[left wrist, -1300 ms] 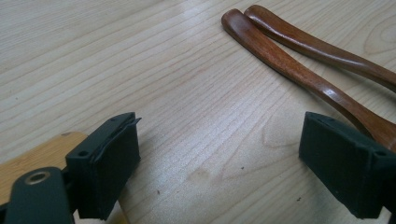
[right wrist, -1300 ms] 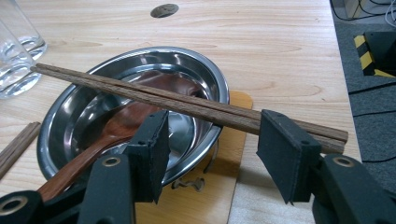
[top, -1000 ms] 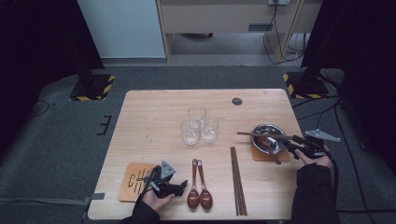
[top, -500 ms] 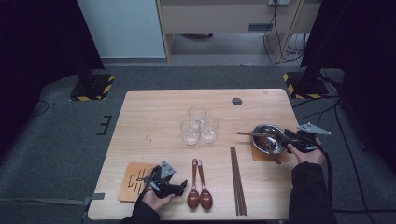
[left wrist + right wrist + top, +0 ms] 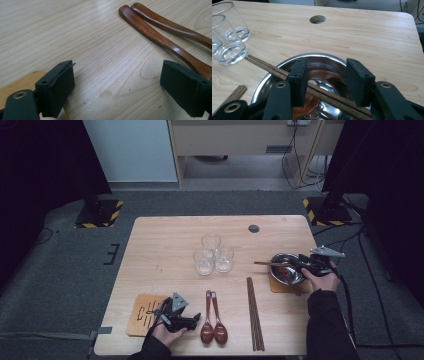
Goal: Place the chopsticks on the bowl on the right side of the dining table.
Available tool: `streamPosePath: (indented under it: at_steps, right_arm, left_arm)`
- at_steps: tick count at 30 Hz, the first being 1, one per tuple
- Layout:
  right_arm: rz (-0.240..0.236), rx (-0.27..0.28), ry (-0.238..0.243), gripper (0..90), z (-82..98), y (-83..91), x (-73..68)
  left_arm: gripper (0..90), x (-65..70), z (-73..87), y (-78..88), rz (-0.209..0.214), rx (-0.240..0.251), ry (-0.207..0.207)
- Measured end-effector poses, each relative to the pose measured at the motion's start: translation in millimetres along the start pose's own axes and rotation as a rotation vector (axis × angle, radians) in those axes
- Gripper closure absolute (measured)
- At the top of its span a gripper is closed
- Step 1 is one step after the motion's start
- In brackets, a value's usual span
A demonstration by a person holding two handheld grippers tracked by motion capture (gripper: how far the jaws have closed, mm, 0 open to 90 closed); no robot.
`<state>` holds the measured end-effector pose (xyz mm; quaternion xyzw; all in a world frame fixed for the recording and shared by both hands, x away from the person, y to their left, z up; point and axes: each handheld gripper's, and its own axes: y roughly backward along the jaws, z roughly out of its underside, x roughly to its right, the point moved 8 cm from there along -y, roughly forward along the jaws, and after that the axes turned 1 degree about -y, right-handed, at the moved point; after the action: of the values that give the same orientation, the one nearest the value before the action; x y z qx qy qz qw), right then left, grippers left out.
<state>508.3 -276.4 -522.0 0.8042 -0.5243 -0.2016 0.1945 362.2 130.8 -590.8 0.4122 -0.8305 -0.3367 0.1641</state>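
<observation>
Across the steel bowl [image 5: 287, 72], a pair of chopsticks [image 5: 269, 67] is lying slantwise. Above that bowl, the right gripper [image 5: 325, 75] is hovering, its jaws just closing, half apart and gripping nothing. Well left of the bowl, beside two wooden spoons [image 5: 160, 27], the left gripper [image 5: 120, 87] is sitting open and empty.

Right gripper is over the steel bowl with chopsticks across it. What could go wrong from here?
1. The chopsticks lie loose across the steel bowl, between the jaws of the right gripper, which have just been closing; a skewed pinch could flip them out.
2. The bowl sits on a wooden coaster near the table edge; a nudge may slide it.
3. Three glasses stand close in the chopsticks' direction.
</observation>
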Motion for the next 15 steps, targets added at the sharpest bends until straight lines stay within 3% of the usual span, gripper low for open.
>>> streamPosePath:
  at_steps: [15]
  right_arm:
    - [0.006,-0.049,0.028,53.4,0.7,-20.1,-5.2]
  left_arm:
    - [11.3,0.0,0.0,0.0,0.0,0.0,0.0]
